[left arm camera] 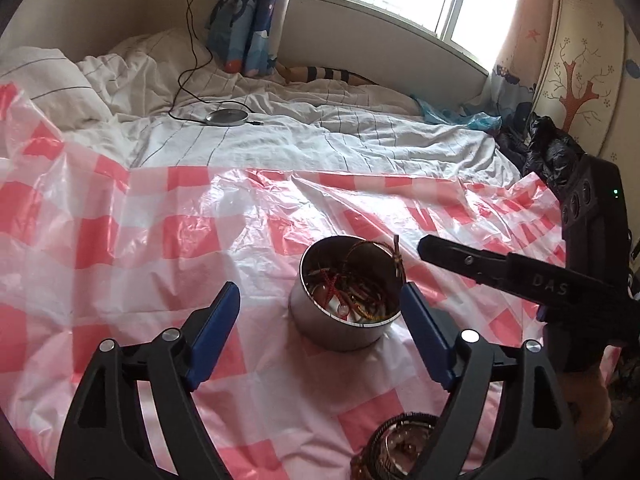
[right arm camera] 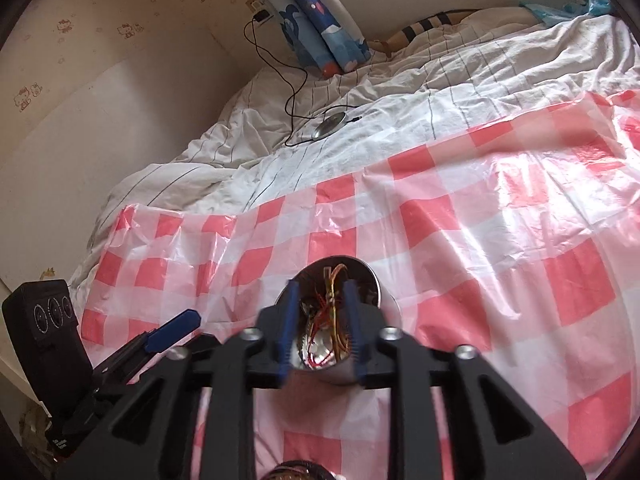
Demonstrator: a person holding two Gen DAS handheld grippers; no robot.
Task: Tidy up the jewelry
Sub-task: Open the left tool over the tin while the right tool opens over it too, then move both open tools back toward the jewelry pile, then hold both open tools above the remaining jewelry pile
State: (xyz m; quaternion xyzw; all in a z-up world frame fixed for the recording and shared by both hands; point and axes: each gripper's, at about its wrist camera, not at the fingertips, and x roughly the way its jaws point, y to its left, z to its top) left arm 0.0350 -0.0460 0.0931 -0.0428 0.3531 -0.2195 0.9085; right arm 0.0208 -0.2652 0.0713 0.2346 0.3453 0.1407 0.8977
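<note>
Jewelry mostly in the tin, a pile left up front

Nearest is a heap of bracelets [left arm camera: 400,446] on the checked plastic sheet [left arm camera: 160,240]. The left gripper [left arm camera: 320,304] is spread wide around the metal tin [left arm camera: 344,300] of cords and bangles. The right gripper [right arm camera: 320,320], half closed and empty as far as I can see, hangs over it. One cord pokes over the rim and could snag, tipping the tin on the soft bed.

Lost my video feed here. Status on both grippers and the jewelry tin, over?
Left gripper open, low beside the metal tin. Right gripper open, nothing gripped, over the tin's mouth. Bracelets and cords heaped inside. Nothing blocking.
</note>
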